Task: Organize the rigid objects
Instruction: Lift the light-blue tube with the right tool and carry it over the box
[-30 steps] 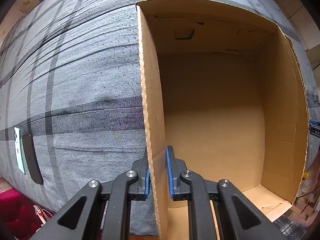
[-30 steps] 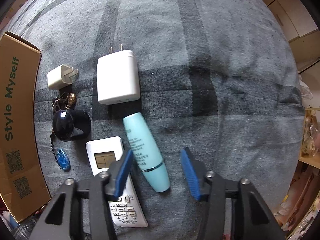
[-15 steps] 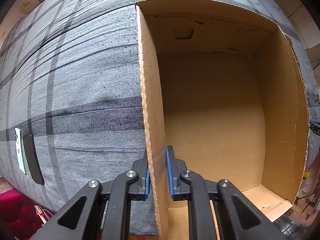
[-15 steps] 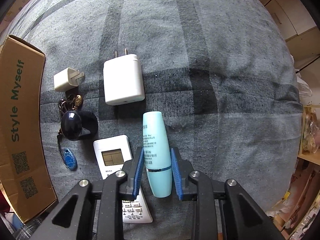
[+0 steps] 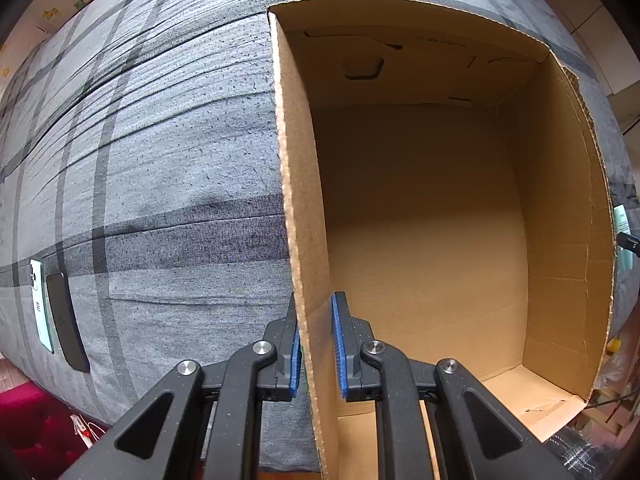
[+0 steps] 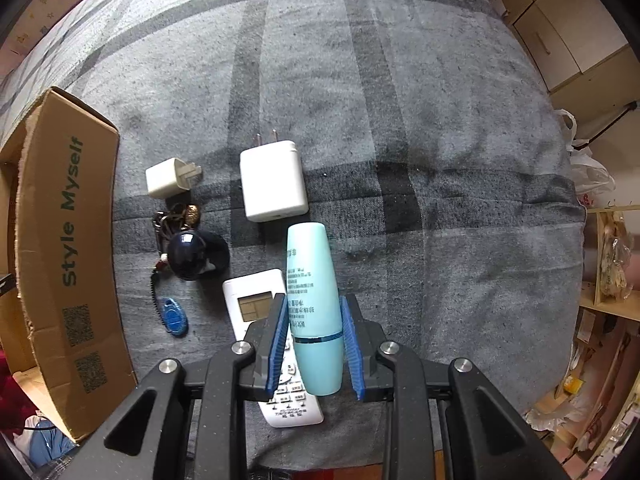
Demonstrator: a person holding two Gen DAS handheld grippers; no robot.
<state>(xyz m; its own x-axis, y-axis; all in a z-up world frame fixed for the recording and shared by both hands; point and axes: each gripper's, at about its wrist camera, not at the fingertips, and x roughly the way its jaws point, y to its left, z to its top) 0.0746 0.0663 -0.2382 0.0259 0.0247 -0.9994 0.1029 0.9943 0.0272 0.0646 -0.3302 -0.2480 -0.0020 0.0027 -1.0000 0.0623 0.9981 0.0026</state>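
My right gripper [image 6: 314,350] is shut on a light-blue bottle [image 6: 314,304] and holds it lifted above the grey plaid bedcover. Under it lies a white remote control [image 6: 256,308]. Beside it are a large white charger [image 6: 273,181], a small white plug [image 6: 168,178], and a dark blue round fob with keys [image 6: 188,254] and a blue tag [image 6: 173,316]. My left gripper [image 5: 316,346] is shut on the left wall of the open cardboard box [image 5: 298,184], whose inside shows bare. The box's outer side [image 6: 68,248] shows at the left of the right wrist view.
A dark phone [image 5: 66,326] and a pale green card [image 5: 40,304] lie on the bedcover at the far left. Cupboards [image 6: 560,28] and a shelf with bags [image 6: 608,264] stand to the right of the bed.
My right gripper closed on the light-blue bottle and lifted it off the bedcover; the scene below has shrunk a little. My left gripper has kept its hold on the box wall.
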